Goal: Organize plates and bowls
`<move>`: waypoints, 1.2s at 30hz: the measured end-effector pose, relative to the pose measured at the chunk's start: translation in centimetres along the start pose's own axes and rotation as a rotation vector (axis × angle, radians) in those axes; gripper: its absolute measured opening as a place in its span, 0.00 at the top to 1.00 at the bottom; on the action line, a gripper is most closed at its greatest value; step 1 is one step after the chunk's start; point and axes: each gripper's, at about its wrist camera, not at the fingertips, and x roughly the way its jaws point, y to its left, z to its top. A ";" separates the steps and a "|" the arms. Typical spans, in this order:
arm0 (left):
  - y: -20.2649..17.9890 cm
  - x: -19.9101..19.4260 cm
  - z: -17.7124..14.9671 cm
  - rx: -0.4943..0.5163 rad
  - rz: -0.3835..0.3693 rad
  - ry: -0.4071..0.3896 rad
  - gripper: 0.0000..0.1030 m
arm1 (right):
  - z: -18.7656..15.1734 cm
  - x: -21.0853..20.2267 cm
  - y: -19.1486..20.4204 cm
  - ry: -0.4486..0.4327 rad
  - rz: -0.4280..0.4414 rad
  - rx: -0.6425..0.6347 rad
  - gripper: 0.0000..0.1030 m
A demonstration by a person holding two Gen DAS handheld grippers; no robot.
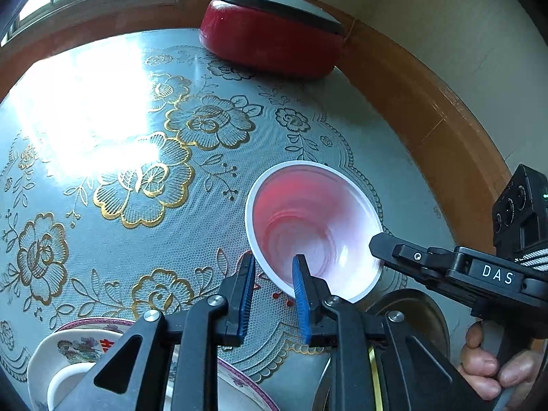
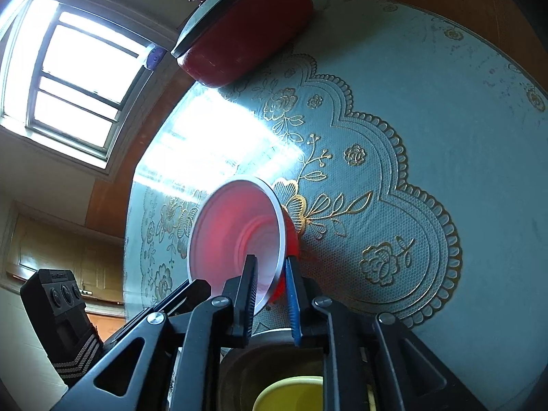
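**A:** What worried you, starting closest in?

**B:** Both grips. The left gripper (image 1: 274, 294) stood slightly open, and the rim of the red bowl (image 1: 308, 219) ran between its blue pads (image 1: 301, 308) with a gap showing. The right gripper (image 2: 270, 294) was the same on the opposite rim: parted astride it, not clamped.

**A:** So nothing really held the bowl?

**B:** That was my reading. It sat tilted just past the fingertips, over the desk (image 1: 102, 205), and looked blurred. I couldn't tell whether its base rested on anything.

**A:** And the danger?

**B:** It looked thin and light. Loose like that, it could have rocked, rolled on its rim or tipped over. Pulling either gripper back at a slant could have hooked the rim and dragged it along.

**A:** Anything close enough to hit?

**B:** The dark metal dish (image 1: 421, 311) lay just beside it, with a yellow bowl (image 2: 291, 394) inside. The patterned dishes (image 1: 78, 346) lay to the left, near the left gripper. A sliding bowl could have knocked either.

**A:** Further out?

**B:** Open desk, glossy in the window glare, so a rolling bowl would travel. The red pot (image 1: 274, 44) stood well apart at the far edge.
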 end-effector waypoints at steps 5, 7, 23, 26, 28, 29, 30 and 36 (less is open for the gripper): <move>0.1 -0.8 -0.2 -0.011 -0.008 -0.006 0.66 | -0.4 -0.6 -0.4 -0.003 0.001 -0.002 0.77; 0.0 -1.5 -0.5 -0.008 -0.014 -0.012 0.66 | -0.7 -1.3 -0.6 -0.013 0.003 -0.006 0.75; -4.4 -3.1 -6.1 0.187 -0.123 0.043 0.67 | -3.4 -6.2 -5.0 -0.074 -0.048 0.040 0.69; -5.4 -2.5 -7.4 0.220 -0.099 0.050 0.61 | -3.8 -6.2 -5.5 -0.066 -0.059 0.048 0.66; -5.7 -2.3 -7.8 0.218 -0.101 0.051 0.61 | -3.9 -6.3 -5.9 -0.068 -0.060 0.056 0.66; -5.7 -2.2 -7.9 0.215 -0.107 0.054 0.61 | -3.9 -6.4 -6.0 -0.069 -0.058 0.060 0.66; -5.8 -2.2 -8.0 0.213 -0.113 0.056 0.61 | -3.9 -6.4 -6.2 -0.069 -0.054 0.064 0.66; -5.8 -1.8 -7.8 0.187 -0.110 0.054 0.61 | -3.5 -6.3 -6.2 -0.064 -0.050 0.055 0.66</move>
